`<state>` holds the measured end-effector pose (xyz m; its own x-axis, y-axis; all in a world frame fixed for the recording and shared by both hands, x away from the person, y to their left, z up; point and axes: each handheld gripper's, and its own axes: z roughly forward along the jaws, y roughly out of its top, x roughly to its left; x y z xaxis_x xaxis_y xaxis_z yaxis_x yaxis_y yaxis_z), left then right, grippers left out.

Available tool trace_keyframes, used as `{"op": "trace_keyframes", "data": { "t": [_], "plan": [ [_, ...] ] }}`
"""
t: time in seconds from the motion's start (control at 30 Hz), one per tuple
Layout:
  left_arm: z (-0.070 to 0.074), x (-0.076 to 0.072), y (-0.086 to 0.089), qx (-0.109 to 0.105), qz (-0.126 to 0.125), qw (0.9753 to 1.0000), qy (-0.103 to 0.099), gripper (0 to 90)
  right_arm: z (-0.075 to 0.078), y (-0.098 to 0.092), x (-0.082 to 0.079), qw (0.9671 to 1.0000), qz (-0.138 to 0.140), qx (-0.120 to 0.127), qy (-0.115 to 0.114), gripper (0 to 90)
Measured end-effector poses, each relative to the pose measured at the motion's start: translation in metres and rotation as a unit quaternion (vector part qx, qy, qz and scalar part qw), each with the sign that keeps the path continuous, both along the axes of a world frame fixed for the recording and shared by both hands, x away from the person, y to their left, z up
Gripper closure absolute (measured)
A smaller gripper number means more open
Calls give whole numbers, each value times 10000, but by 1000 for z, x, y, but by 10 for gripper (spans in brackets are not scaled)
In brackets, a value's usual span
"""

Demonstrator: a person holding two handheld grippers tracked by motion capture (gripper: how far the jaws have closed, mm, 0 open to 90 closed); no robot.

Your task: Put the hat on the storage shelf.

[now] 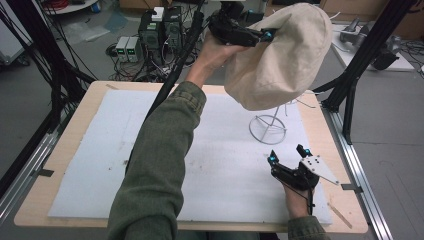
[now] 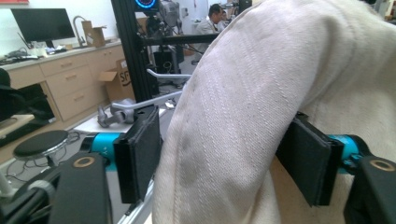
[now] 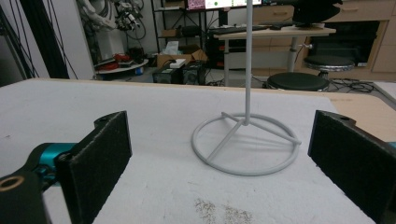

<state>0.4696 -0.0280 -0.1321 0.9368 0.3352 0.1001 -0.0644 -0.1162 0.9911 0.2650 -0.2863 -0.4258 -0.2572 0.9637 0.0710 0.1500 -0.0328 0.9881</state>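
The high view looks forward and down from above the person's side onto the whole table (image 1: 65, 150). The left gripper view rides on the raised left gripper (image 2: 224, 163), facing level across the room, very close to the cream hat (image 2: 261, 107) between its jaws. The right gripper view sits low, near the white mat (image 3: 93, 102), facing the wire stand (image 3: 246, 144) at close range. The high view shares hat (image 1: 280, 55) and stand (image 1: 268, 129) with them.

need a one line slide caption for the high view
Left gripper holds a beige cloth hat above a white wire stand; right gripper open.
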Motion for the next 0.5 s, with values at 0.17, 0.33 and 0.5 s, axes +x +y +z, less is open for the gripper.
{"op": "trace_keyframes", "data": {
  "t": [0.17, 0.33, 0.5],
  "plan": [
    [-5, -1, 5, 219, -66, 9997, 54, 303, 0, 0, 0, 10000, -8, -12, 1, 50],
    [-13, -3, 13, 64, -35, 10000, 37, 306, 0, 0, 1, 10000, -2, -51, -29, 50],
    [-21, -2, 20, 283, -81, 9994, 167, 298, 0, 0, 1, 10000, -8, -56, -24, 50]
  ]
}}
